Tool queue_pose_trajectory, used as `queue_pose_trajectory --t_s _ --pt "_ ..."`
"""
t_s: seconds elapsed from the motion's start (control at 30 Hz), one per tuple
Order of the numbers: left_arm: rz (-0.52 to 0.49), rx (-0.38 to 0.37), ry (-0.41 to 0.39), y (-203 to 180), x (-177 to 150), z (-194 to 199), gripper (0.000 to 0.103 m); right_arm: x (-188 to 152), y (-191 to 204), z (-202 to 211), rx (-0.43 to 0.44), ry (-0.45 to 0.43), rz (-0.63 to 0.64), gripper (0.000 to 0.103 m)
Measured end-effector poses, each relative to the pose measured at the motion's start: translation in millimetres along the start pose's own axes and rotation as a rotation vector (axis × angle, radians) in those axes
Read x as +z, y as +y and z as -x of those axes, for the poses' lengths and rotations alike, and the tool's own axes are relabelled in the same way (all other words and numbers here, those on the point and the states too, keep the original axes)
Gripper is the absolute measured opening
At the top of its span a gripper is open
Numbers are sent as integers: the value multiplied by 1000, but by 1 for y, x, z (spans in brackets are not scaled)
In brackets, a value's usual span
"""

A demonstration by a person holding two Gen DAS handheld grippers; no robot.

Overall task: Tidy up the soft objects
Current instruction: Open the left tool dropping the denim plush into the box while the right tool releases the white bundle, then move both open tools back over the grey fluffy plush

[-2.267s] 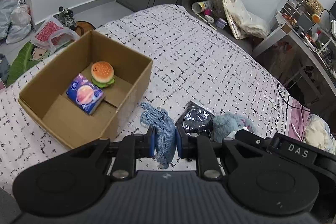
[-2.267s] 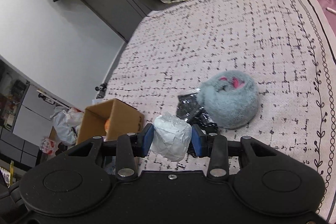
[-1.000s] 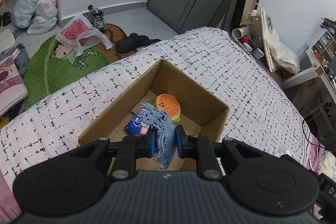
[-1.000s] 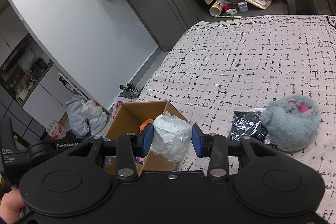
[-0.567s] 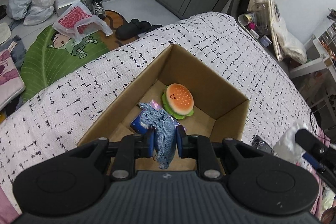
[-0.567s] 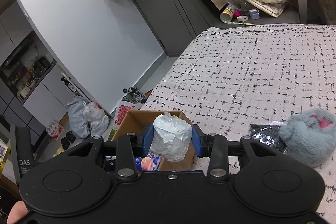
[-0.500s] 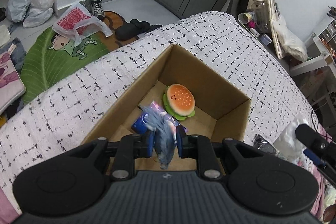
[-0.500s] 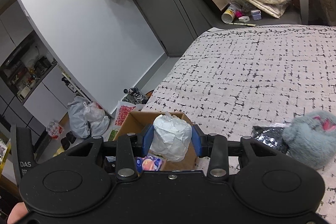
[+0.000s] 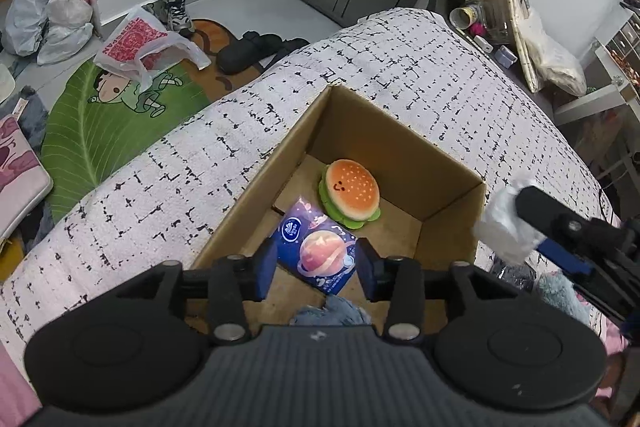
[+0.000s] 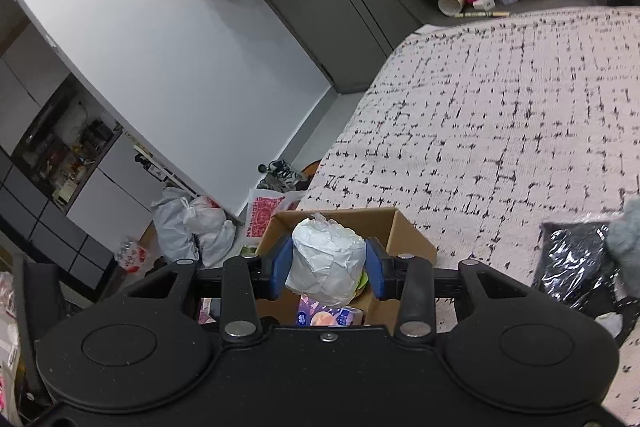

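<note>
Released since a moment ago, the blue cloth lies below the left tongs — now spread apart — inside the cardboard box. Right tongs clamp a white wad beside the box — above the bed.

Matt cardboard box, glossy tissue pack, seemingly plush burger.

one cardboard box, one burger plush, one tissue pack, one white bundle.

burger toy in box | tissue pack beside it
</note>
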State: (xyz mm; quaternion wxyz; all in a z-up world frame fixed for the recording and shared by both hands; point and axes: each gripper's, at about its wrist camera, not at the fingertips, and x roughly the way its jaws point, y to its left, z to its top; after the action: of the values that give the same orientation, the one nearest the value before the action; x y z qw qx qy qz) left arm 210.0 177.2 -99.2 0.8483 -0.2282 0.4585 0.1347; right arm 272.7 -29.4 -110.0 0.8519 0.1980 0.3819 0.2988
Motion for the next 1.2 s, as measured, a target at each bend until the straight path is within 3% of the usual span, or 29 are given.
queue_pose_trajectory --t_s 0.17,0.3,0.37,0.43,0.5,0.9,1.1,1.2 --pt "-6 -14 4 -2 -1 -2 48 -2 2 -1 23 7 -9 40" --pt "1 -22 21 -1 -3 -5 48 -1 8 -1 58 7 -19 52" --pt "1 -21 31 -1 -3 -6 49 -1 11 0 42 7 -4 53" --pt "0 -36 45 0 -2 -5 55 0 12 0 32 12 -3 55" --pt "5 -48 58 0 -2 -4 68 1 12 1 15 18 -5 55" --pt "-26 0 -26 -12 -3 18 88 1 10 17 -107 59 -6 65" --pt "-29 -21 -77 -22 -6 31 103 5 10 33 -171 51 13 72" --pt "-26 -31 -107 -28 -9 38 103 8 7 44 -193 45 18 76"
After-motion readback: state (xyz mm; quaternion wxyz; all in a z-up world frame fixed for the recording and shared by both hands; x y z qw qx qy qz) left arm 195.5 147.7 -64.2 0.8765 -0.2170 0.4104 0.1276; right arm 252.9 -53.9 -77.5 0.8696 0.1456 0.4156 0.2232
